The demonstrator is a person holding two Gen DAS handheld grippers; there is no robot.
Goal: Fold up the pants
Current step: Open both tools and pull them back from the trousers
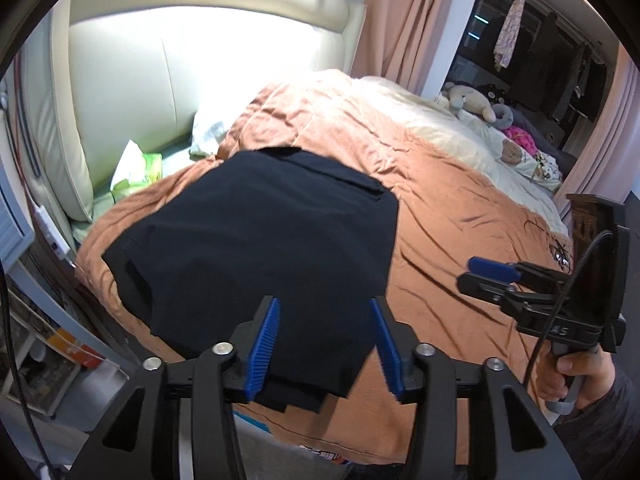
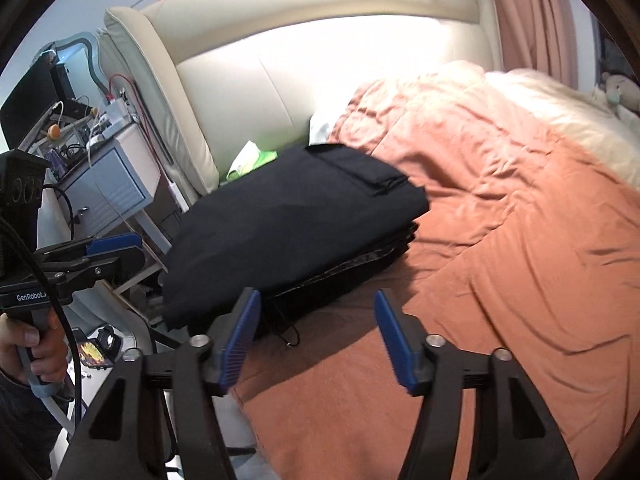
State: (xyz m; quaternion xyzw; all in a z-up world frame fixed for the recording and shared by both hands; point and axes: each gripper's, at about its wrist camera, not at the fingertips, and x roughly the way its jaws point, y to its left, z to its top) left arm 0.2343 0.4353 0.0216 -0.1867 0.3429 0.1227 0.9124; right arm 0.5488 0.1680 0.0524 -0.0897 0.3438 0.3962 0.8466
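Observation:
The black pants [image 1: 260,232] lie folded in a thick stack on the orange blanket [image 1: 440,200], near the bed's left edge. My left gripper [image 1: 325,304] hovers over the stack's near edge, its blue pads apart and not pressing the cloth. In the right wrist view the pants [image 2: 292,220] show several stacked layers, and a thin cord trails from the near side. My right gripper [image 2: 316,294] stands open just in front of that near side, over blanket [image 2: 500,240], with nothing between its pads. Each gripper also shows in the other's view: right gripper [image 1: 480,272], left gripper [image 2: 128,246].
A cream padded headboard [image 1: 168,64] stands behind the pants. A green tissue pack [image 1: 140,168] lies by it. A bedside cabinet [image 2: 108,184] with cables stands left of the bed. Plush toys [image 1: 476,100] sit at the far side. Wide wrinkled blanket spreads to the right.

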